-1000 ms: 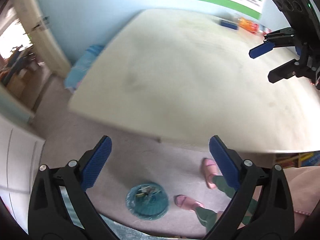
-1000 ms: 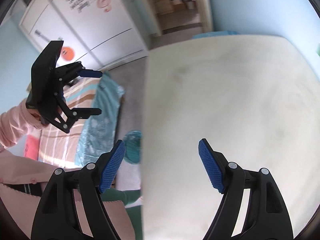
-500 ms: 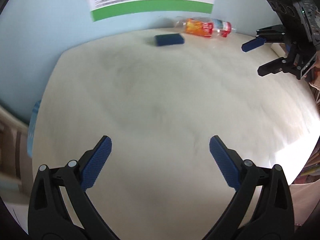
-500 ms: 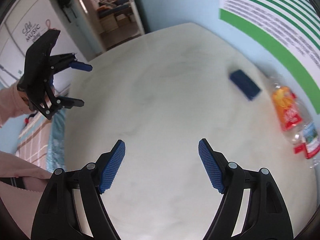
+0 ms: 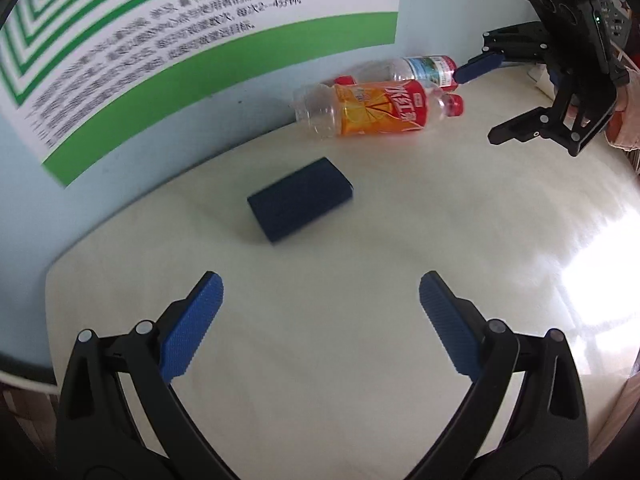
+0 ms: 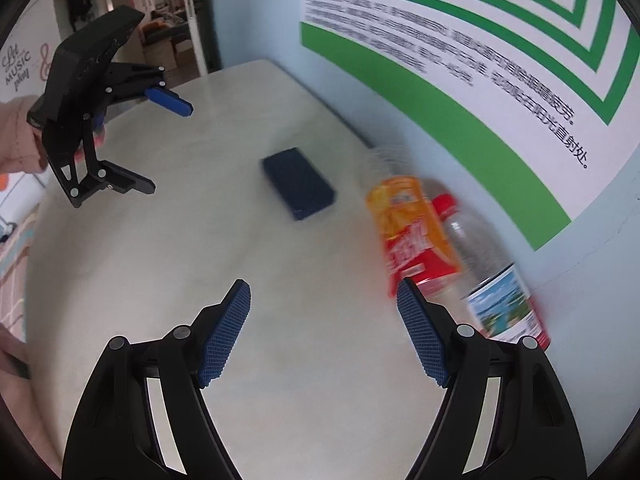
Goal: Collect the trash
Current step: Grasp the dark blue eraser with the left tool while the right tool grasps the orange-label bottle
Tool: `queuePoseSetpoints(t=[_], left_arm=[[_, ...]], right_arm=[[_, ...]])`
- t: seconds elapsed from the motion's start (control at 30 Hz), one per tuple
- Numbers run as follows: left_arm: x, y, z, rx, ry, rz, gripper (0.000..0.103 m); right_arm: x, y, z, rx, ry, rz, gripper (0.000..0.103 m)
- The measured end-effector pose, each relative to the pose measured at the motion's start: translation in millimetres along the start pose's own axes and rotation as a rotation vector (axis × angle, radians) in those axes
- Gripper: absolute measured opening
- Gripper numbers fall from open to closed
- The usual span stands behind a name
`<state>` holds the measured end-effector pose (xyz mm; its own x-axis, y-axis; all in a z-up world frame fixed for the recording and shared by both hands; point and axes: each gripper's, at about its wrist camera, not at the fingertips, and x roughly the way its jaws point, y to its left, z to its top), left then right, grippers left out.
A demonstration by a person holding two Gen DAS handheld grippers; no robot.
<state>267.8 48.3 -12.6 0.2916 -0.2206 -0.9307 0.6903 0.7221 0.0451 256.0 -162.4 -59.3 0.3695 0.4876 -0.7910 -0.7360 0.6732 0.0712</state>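
An empty bottle with an orange and red label [image 5: 376,110] lies on its side on the cream table [image 5: 360,280] by the wall. A clear bottle with a red cap [image 5: 420,70] lies behind it. Both show in the right wrist view, the orange one [image 6: 412,224] and the clear one [image 6: 492,280]. A dark blue box [image 5: 300,204] lies nearer, also in the right wrist view [image 6: 298,184]. My left gripper [image 5: 320,312] is open and empty, short of the box. My right gripper [image 6: 324,328] is open and empty, its right finger beside the bottles; it shows in the left wrist view [image 5: 486,100].
A green and white poster [image 5: 160,40] hangs on the blue wall behind the table. The left gripper [image 6: 152,144] hovers over the table's far side in the right wrist view. A doorway [image 6: 172,12] and white cupboards lie beyond the table.
Both grippers have swung from the table's edge and floor toward the wall and moved closer to the bottles and the blue box. Both stay open.
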Motion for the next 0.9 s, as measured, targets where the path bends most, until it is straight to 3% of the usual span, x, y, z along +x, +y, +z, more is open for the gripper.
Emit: queuePoseSetpoints(t=[0.2,0.3,0.53,0.67,0.73,0.9], left_arm=[[56.2,9.2,29.9,0.129,0.058,-0.049,0.096],[80.4,12.4,33.2,0.187,0.080,-0.016,0.096],[108.5,18.1,36.3,0.207,0.108,0.001,0.096],[114.9,21.5,38.5,0.169,0.099,-0.062,0.096],[119.0,24.9,38.7,0.104,0.098,-0.118,0.094],[107.1,21.6,33.1,0.103,0.073,-0.120,0.066]], right_arm=[[30.2,-31.5,4.3,-0.003,-0.010,-0.061,0.076],[42.4,-35.1,4.9,-0.036,-0.018,-0.073,0.076],[61.1,-40.7,6.2,-0.069,-0.023,-0.095,0.077],[77.7,-35.8,2.3,-0.074,0.010,-0.073,0.075],[82.4,-30.2,-1.4,-0.077,0.011,-0.055,0.068],[73.4,-29.9,-9.1,-0.038,-0.007,-0.027,0.067]])
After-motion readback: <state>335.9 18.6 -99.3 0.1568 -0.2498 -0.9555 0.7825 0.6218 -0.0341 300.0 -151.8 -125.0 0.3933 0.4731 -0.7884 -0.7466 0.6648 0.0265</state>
